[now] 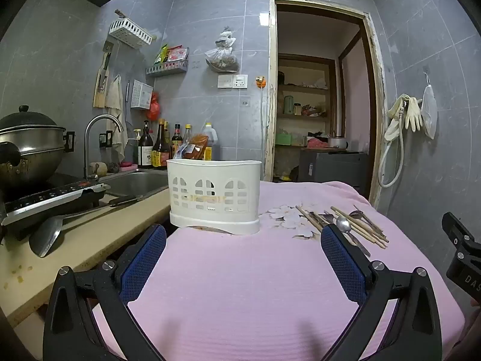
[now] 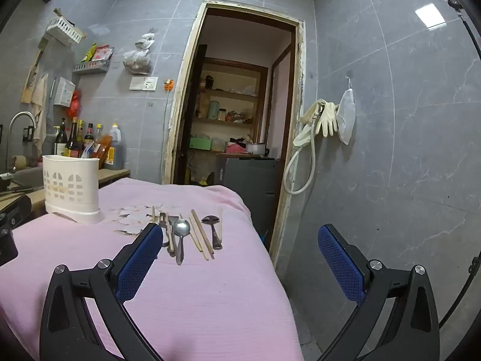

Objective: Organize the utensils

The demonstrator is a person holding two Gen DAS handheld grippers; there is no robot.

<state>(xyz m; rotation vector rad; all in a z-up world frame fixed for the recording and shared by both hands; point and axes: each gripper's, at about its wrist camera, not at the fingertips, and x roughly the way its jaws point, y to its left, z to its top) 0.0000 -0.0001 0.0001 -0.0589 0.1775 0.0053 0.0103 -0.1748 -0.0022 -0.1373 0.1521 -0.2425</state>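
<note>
I hold my left gripper (image 1: 243, 240) and my right gripper (image 2: 240, 240) both wide apart with nothing between the blue pads, above the pink cloth (image 1: 240, 285), where the white utensil holder (image 1: 214, 194) stands at the far left and the spoons and chopsticks (image 2: 192, 233) lie loose to its right.

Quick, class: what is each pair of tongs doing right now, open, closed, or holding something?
Left tongs: open wide, holding nothing.
Right tongs: open wide, holding nothing.
</note>
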